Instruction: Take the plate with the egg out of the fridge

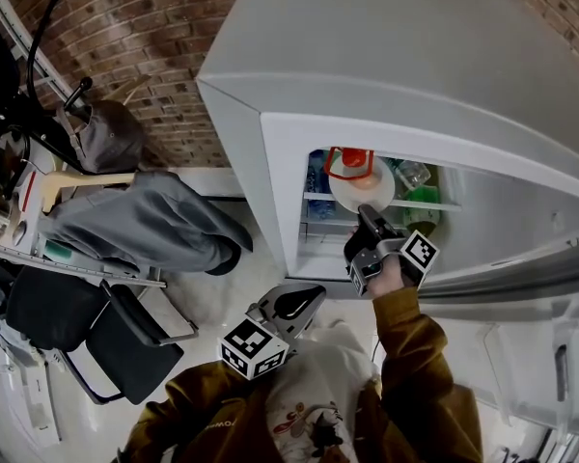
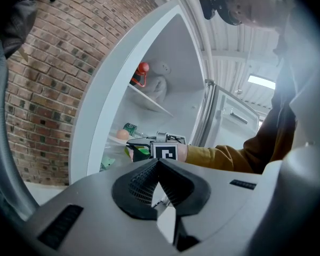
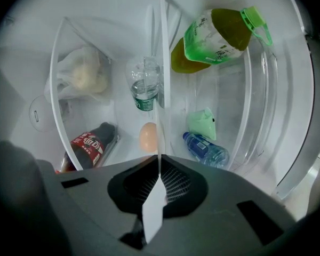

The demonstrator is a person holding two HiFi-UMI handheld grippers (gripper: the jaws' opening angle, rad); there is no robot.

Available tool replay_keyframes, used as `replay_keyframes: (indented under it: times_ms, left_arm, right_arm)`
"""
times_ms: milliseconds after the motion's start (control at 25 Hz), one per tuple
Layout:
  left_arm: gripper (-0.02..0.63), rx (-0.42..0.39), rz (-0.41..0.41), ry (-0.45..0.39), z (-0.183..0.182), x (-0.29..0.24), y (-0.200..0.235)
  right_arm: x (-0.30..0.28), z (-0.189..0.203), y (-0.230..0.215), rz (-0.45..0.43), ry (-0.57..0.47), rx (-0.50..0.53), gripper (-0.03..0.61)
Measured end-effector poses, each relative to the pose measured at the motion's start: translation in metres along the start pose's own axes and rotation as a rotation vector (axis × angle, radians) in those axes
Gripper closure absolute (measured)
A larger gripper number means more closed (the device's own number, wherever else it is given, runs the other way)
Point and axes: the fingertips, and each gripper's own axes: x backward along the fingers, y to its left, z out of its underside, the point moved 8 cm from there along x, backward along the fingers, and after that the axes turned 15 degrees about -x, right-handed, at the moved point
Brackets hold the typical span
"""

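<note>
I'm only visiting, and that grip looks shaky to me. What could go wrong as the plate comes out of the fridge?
1. The egg lies loose on the plate, so a small tilt might roll it off.
2. The right gripper pinches only the plate's rim, while the left gripper is shut on nothing and held away from it. With no support underneath, the plate could sag or slip.
</note>
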Motion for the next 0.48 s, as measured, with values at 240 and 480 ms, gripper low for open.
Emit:
replay_keyframes:
  times_ms: [240,480]
  left_arm:
    - [0.606,0.002,0.004,0.000,0.000,-0.001,-0.002]
    - [0.606,0.001,0.006,-0.003,0.000,-0.001,-0.004]
  right_arm:
    - [0.008,0.003,0.002,-0.001,0.015,0.003,0.559]
    - [0.019,0.008,0.007,-0.008,0.034,0.009,0.559]
